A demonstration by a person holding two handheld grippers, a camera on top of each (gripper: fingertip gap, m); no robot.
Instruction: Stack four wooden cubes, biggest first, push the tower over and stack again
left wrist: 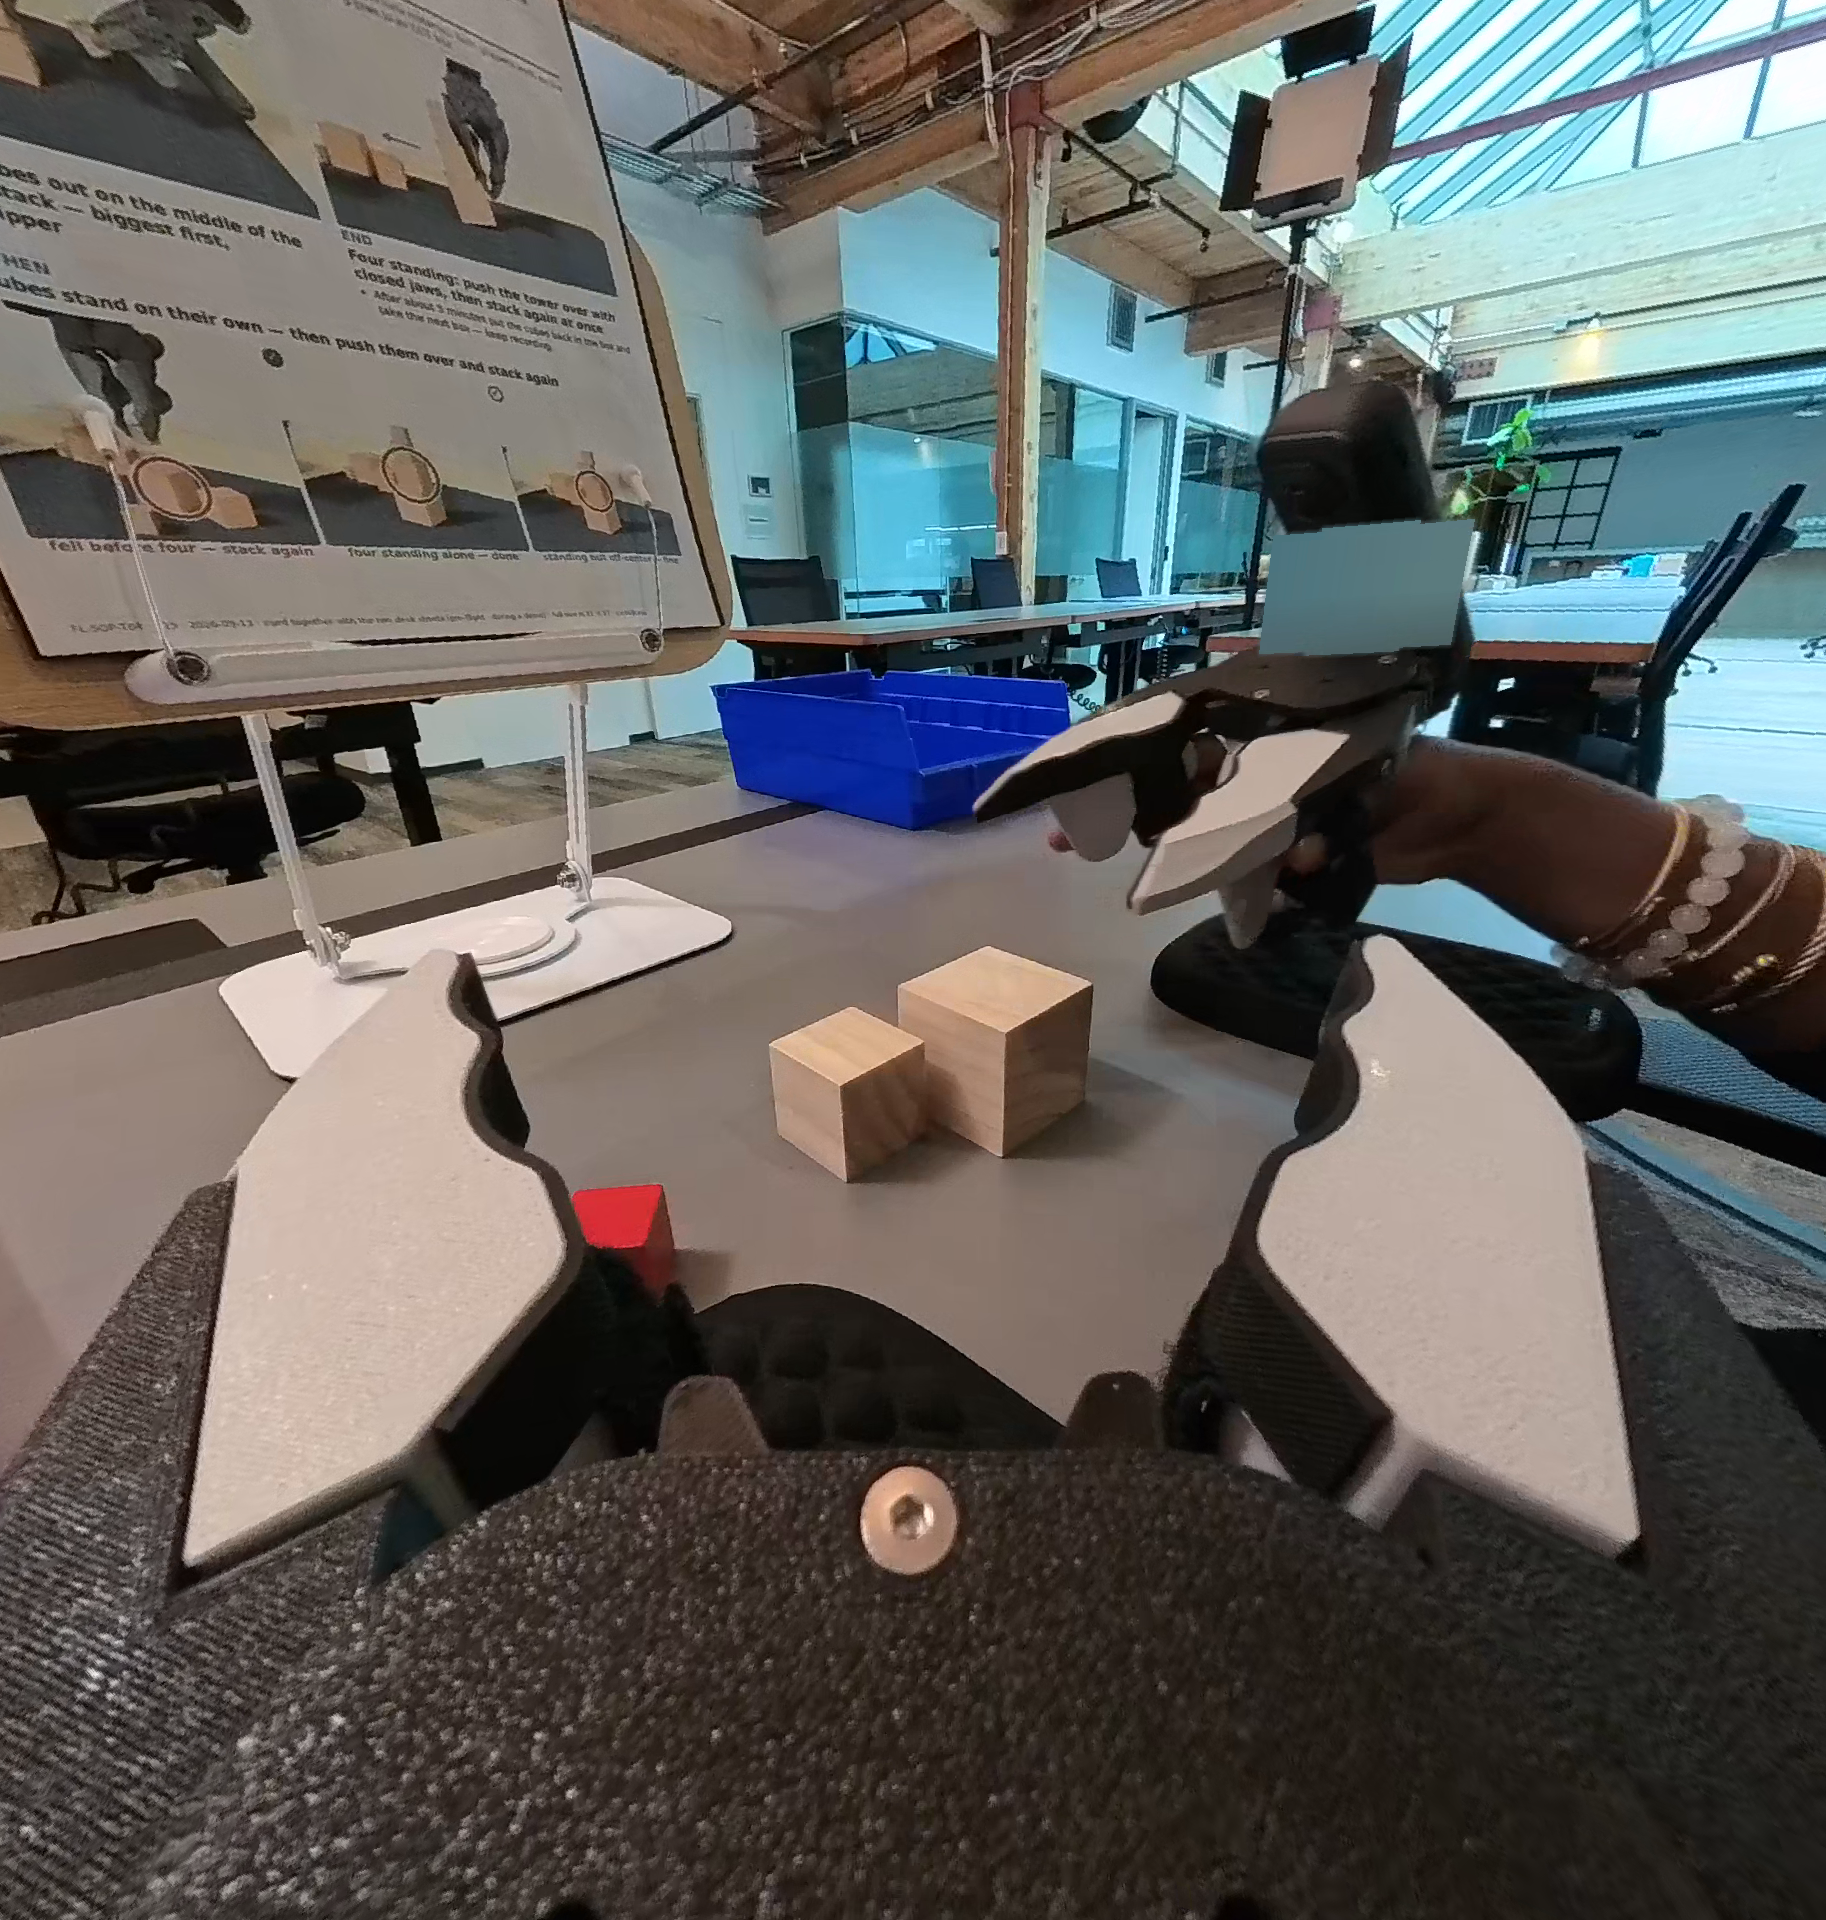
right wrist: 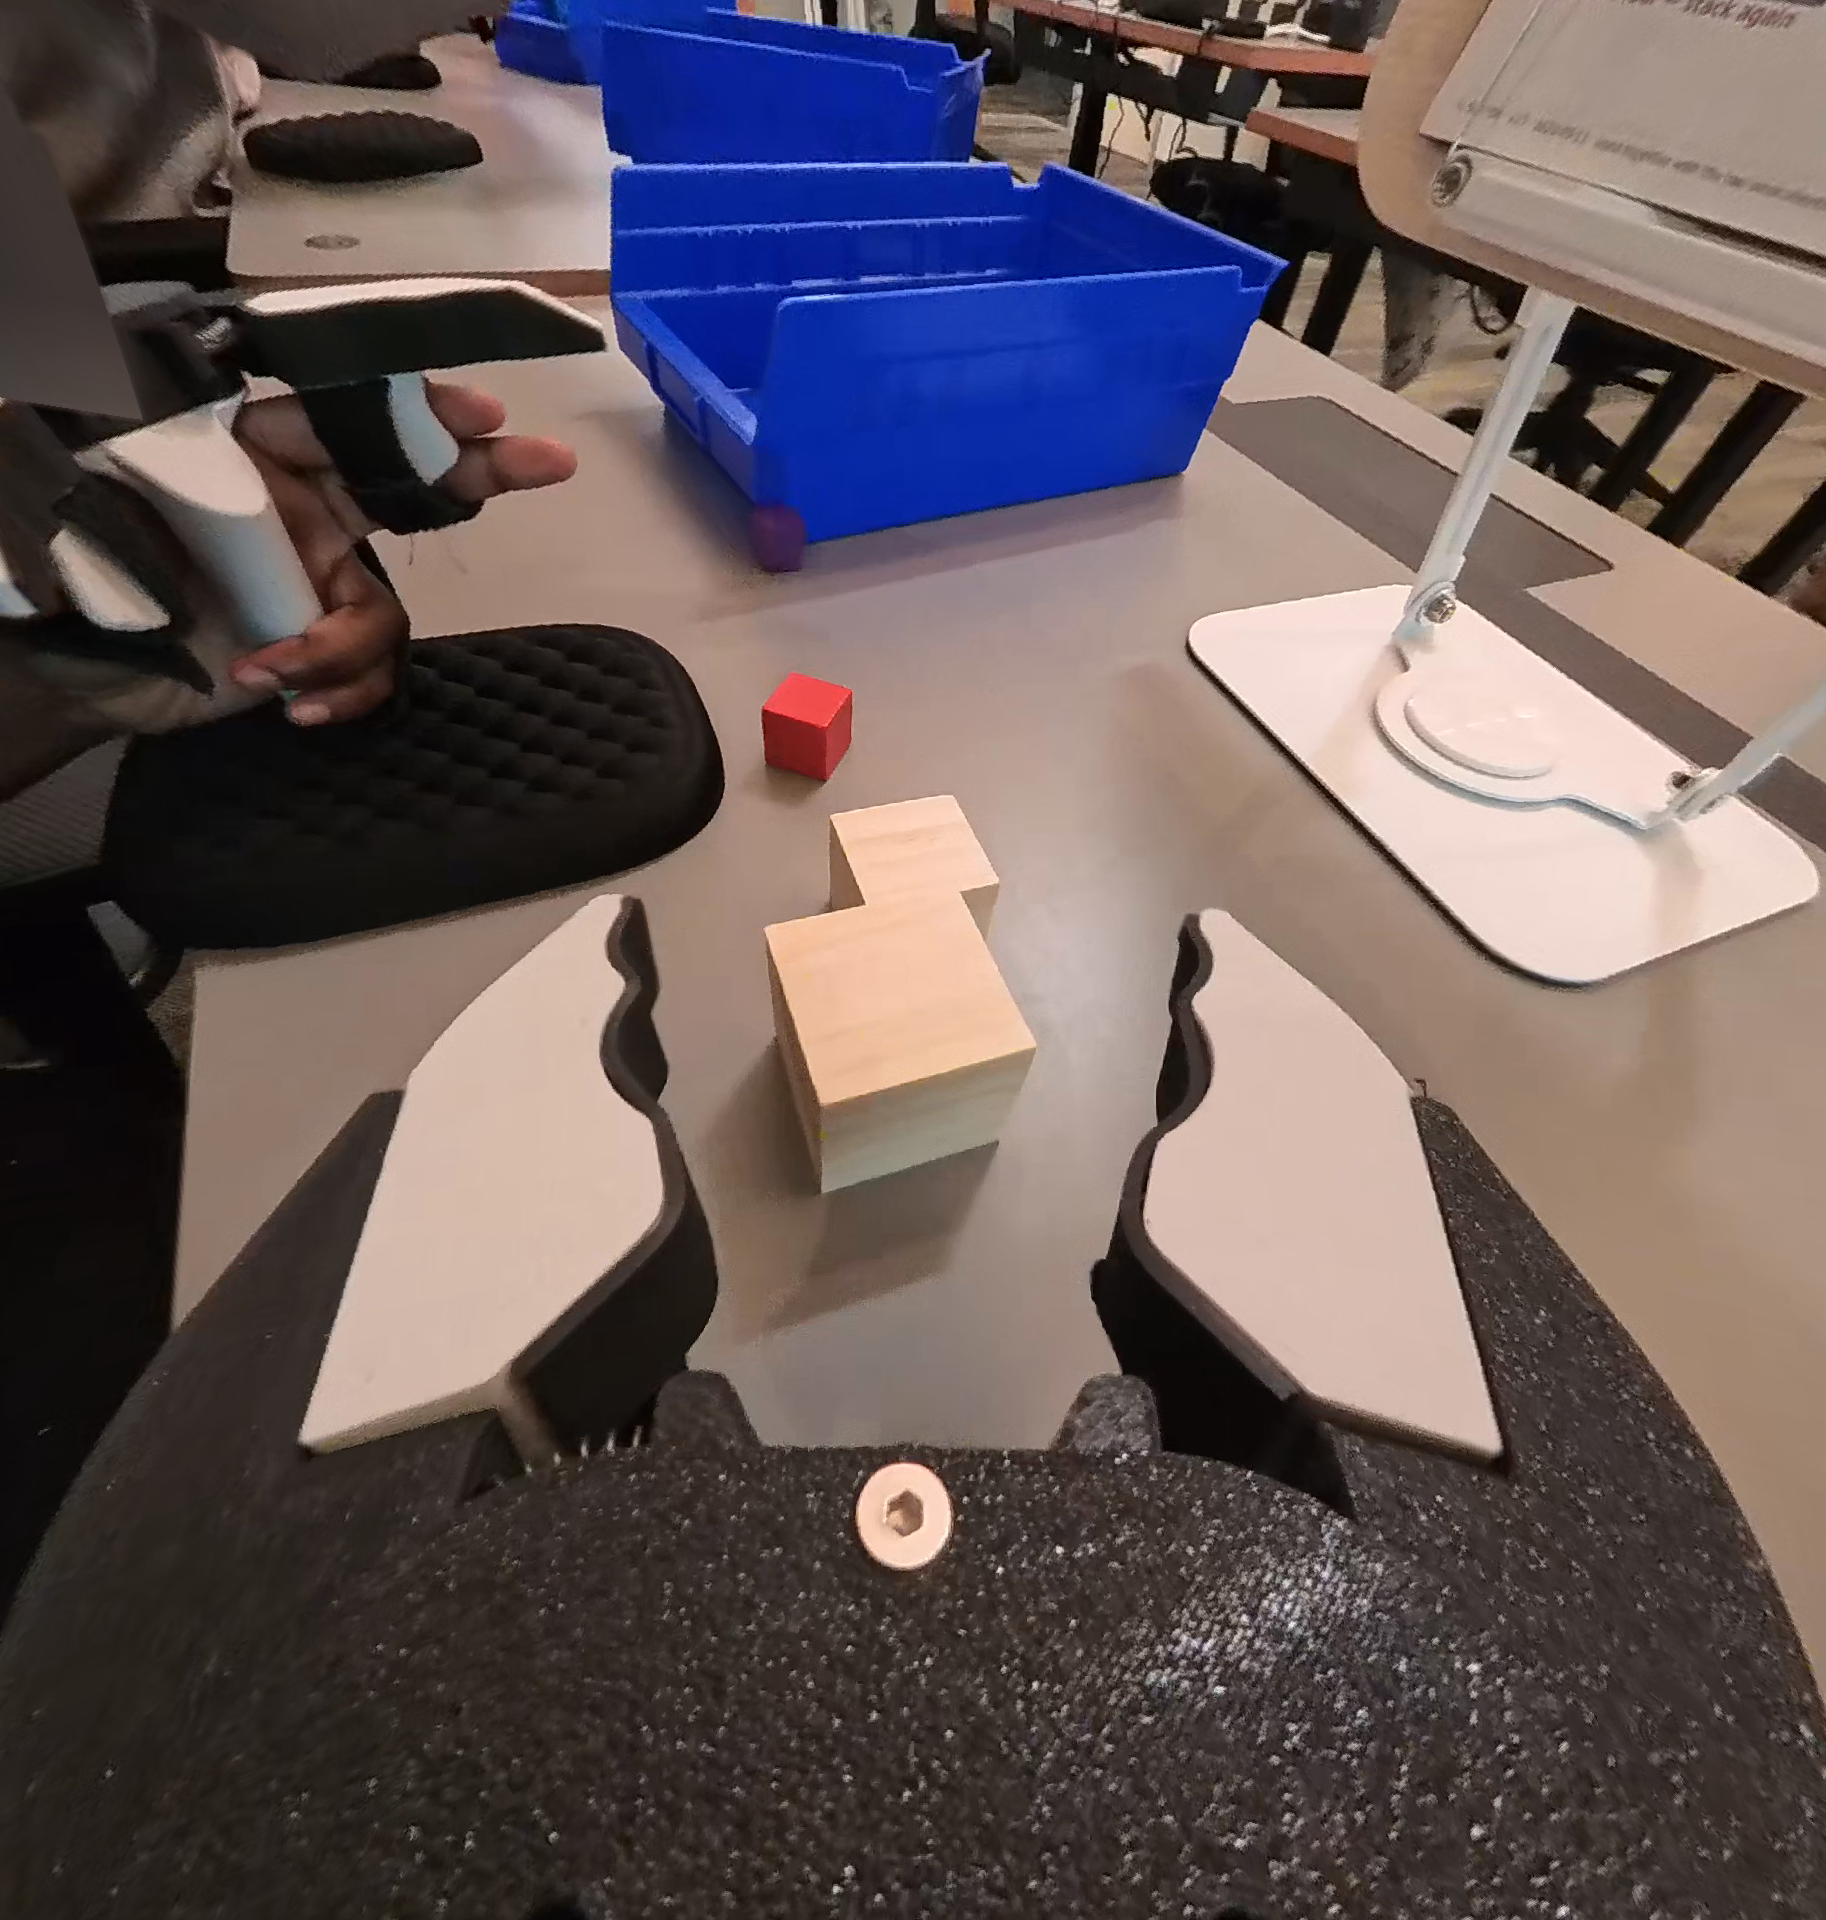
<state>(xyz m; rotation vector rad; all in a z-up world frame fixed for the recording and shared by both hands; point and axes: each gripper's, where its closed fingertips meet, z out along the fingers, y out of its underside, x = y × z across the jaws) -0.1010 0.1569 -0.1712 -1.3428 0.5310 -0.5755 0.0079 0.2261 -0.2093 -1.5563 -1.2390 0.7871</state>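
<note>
**Both claws wide open, nothing held, cubes sitting on the desk**

So the two wooden cubes: the larger wooden cube [right wrist: 893, 1039] and the smaller wooden cube [right wrist: 914, 857] sit side by side on the grey table [right wrist: 1148, 727], looking like they touch at one corner. My right gripper [right wrist: 914, 997] hangs just above and behind the larger one. Its jaws are spread well apart, with a clear strip of table showing between each pad and the cube's sides, so it isn't gripping anything. From the left wrist view I see the same gripper up in the air above the table past the cubes, fingers parted and bare.

My left gripper [left wrist: 914, 1039] is open even wider and has no hold on anything either. The cubes stand ahead of it, beyond the fingertips. A small red cube [left wrist: 628, 1226] sits close by its left finger [left wrist: 389, 1226], partly tucked behind it; can't tell if they touch. In the right wrist view that red cube stands alone on the table, near the smaller wooden cube but apart from it.

Further out: a black padded rest [right wrist: 421, 769] under my left hand [right wrist: 337, 623], a blue bin [right wrist: 940, 416] at the back of the table, and a white stand [right wrist: 1511, 821] holding a printed sheet [left wrist: 296, 312].
</note>
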